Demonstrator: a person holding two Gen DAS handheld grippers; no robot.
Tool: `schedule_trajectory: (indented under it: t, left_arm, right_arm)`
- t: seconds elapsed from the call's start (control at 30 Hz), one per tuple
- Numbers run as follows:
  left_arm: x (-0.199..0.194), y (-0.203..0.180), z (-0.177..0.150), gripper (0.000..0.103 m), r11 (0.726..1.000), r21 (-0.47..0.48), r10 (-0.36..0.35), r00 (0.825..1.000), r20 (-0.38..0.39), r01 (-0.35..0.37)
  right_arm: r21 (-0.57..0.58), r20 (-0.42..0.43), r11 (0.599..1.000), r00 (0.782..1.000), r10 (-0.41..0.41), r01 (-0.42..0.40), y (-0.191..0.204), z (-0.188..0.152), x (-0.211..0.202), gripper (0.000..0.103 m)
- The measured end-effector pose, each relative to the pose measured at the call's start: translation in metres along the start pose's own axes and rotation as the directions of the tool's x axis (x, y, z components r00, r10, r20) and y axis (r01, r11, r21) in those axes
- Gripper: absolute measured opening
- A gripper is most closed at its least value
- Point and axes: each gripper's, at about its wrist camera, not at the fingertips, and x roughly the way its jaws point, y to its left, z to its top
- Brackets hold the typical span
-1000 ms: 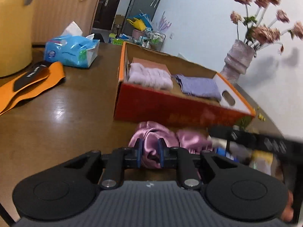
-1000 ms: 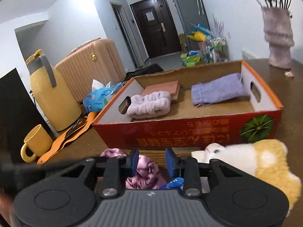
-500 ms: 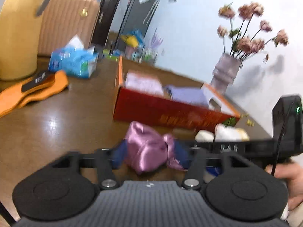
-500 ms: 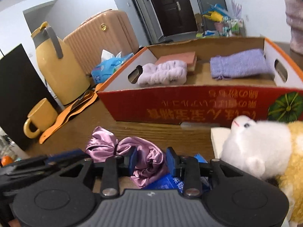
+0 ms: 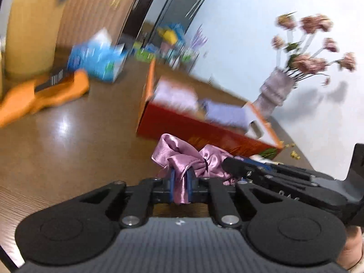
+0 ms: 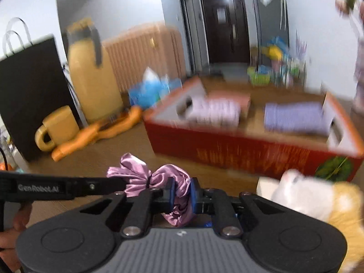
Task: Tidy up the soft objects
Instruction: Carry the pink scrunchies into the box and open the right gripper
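A pink satin scrunchie (image 5: 193, 158) hangs a little above the brown table, stretched between both grippers. My left gripper (image 5: 181, 183) is closing and its blue pads pinch one end of the fabric. My right gripper (image 6: 181, 192) is closing too, its pads pressed on the other end of the scrunchie (image 6: 157, 177). Behind stands the red cardboard box (image 6: 238, 152) with a fuzzy lilac band (image 6: 213, 111), a purple cloth (image 6: 295, 116) and a pink block inside. A white and yellow plush toy (image 6: 314, 202) lies at the right.
A yellow jug (image 6: 93, 77), yellow mug (image 6: 56, 127), orange strap (image 6: 95, 132), blue tissue pack (image 6: 150, 91), beige suitcase (image 6: 145, 54) and black bag (image 6: 29, 91) stand left. A vase of dried flowers (image 5: 275, 93) is behind the box. A hand (image 6: 13, 227) holds the left tool.
The left jaws opened wide around the scrunchie and then clamped on it; the right jaws narrowed onto its other end. Both grippers lifted it off the table, and the views are now blurred.
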Motion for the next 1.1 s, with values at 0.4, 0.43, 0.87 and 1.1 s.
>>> schedule_trajectory:
  t: [0.4,0.43,0.87,1.1]
  left_arm:
    - [-0.071,-0.04,-0.071,0.01,0.997,0.033,-0.072,0.996,-0.044,0.073]
    - [-0.069,-0.044,-0.074,0.01,0.997,0.051,-0.054,0.997,-0.053,0.057]
    - [-0.065,-0.059,-0.065,0.01,0.992,0.092,-0.084,0.996,-0.037,0.087]
    - [-0.039,-0.056,-0.044,0.01,0.985,0.077,-0.15,0.988,-0.045,0.153]
  right_arm:
    - [0.117,0.165,0.992,0.986,0.016,-0.036,0.02,-0.081,-0.136,0.013]
    - [0.14,0.163,0.989,0.986,0.024,-0.047,0.017,-0.09,-0.139,0.013]
    - [0.181,0.191,0.983,0.982,0.005,-0.04,0.005,-0.1,-0.143,0.013]
    - [0.193,0.218,0.981,0.976,-0.014,-0.029,-0.011,-0.081,-0.136,0.013]
